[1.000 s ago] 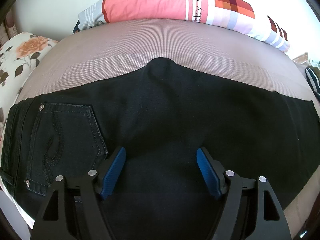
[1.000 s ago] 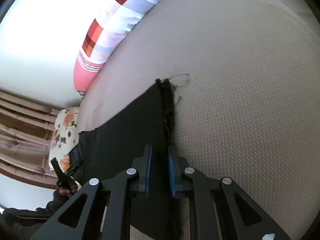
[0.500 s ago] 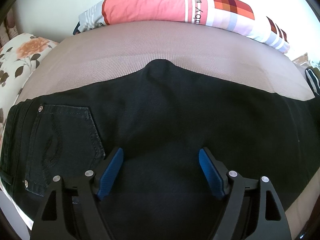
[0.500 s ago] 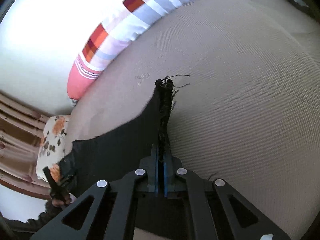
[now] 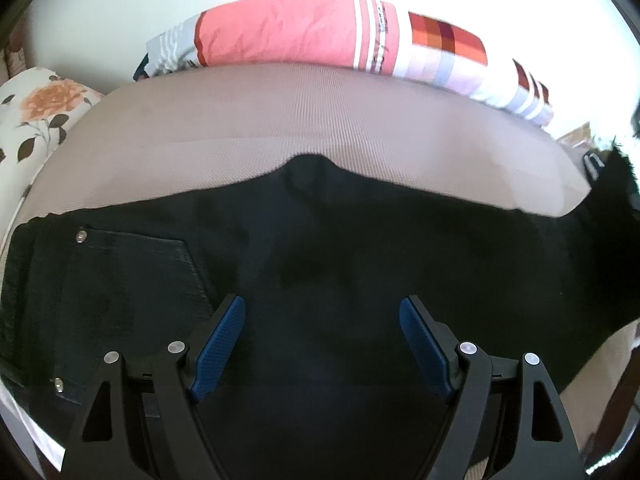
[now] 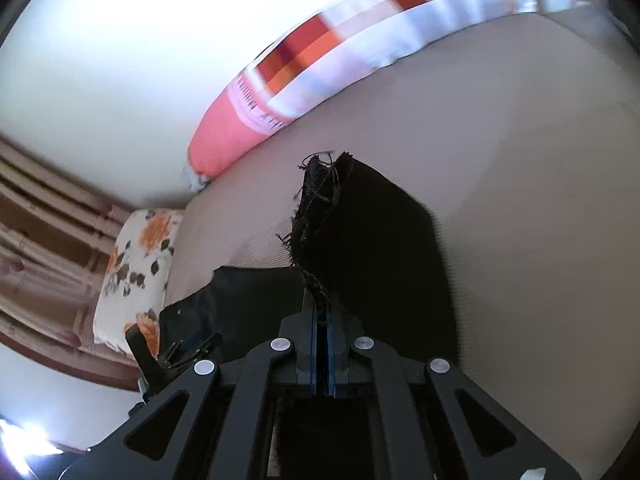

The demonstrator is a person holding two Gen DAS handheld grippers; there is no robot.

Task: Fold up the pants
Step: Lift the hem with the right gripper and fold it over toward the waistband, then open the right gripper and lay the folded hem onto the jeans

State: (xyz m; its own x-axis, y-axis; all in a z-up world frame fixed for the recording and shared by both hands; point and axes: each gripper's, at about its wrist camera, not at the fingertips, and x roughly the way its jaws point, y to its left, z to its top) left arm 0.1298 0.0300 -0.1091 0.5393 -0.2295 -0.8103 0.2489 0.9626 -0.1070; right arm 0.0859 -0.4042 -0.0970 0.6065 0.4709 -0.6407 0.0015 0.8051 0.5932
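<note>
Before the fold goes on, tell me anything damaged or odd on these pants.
The hem of the black pants is frayed, with loose threads sticking out above the right gripper. Nothing else stands out.

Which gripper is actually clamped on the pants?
The right gripper: its blue pads are shut on the frayed hem of the black pants. The left gripper is open above the cloth.

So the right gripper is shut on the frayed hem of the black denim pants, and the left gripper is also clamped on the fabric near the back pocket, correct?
Not quite. The left gripper is open: the left wrist view shows its blue pads spread wide above the black denim pants, gripping nothing. The right gripper is indeed shut on the frayed hem.
</note>
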